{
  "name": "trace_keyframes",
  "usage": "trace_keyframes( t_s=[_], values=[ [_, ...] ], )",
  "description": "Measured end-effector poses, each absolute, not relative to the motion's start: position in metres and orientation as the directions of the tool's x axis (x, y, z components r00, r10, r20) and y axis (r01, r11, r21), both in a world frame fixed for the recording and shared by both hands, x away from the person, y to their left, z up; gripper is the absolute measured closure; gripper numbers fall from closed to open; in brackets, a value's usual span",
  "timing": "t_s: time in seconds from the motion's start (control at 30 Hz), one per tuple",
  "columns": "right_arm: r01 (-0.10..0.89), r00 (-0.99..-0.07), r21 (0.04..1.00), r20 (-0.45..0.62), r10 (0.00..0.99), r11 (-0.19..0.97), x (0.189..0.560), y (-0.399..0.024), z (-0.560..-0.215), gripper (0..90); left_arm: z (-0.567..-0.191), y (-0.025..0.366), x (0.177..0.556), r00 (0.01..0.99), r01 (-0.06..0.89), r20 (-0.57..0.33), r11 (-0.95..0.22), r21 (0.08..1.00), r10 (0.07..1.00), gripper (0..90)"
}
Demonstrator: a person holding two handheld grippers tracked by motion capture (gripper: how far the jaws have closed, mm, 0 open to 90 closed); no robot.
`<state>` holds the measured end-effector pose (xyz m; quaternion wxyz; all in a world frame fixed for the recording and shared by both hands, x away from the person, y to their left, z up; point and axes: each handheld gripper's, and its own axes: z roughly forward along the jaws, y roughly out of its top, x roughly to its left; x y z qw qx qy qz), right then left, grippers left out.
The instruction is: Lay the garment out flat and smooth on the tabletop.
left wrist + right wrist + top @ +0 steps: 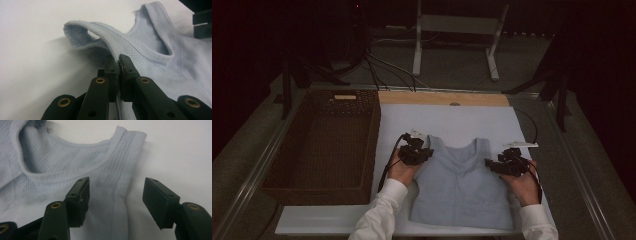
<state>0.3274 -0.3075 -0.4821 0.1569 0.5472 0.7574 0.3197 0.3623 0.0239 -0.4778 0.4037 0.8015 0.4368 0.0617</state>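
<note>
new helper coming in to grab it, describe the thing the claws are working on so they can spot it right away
Start at the white board on the table, right of the dark woven basket. On its near half lies a pale blue sleeveless mesh top, spread flat, neck away from the person. It is the only garment there, its strap pinched in the left claw.

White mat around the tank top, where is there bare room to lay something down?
The widest bare strip of the white mat lies beyond the tank top, up to the wooden edge. The wicker basket beside the mat has nothing in it. It is crowded at the straps: the left gripper pinches one, and the right gripper stands open over the other.
</note>
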Motion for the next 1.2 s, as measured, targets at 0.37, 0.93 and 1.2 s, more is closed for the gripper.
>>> trace_keyframes(
  t_s=[0.37,0.93,1.2],
  values=[
    [0.721,-0.379,0.663,0.138,0.915,0.199,0.308,-0.314,-0.471,37.6,-0.474,0.024,0.367,0.592,0.654,-0.263,-0.263,0.709,0.762,87.0],
    [0.744,-0.434,0.613,0.143,0.889,0.265,0.298,-0.316,-0.479,80.6,-0.469,0.021,0.377,0.578,0.648,-0.265,-0.236,0.724,0.772,87.1],
    [0.712,-0.440,0.642,0.094,0.893,0.283,0.298,-0.316,-0.470,86.1,-0.462,0.019,0.384,0.569,0.641,-0.266,-0.217,0.736,0.778,87.0]
  ],
)
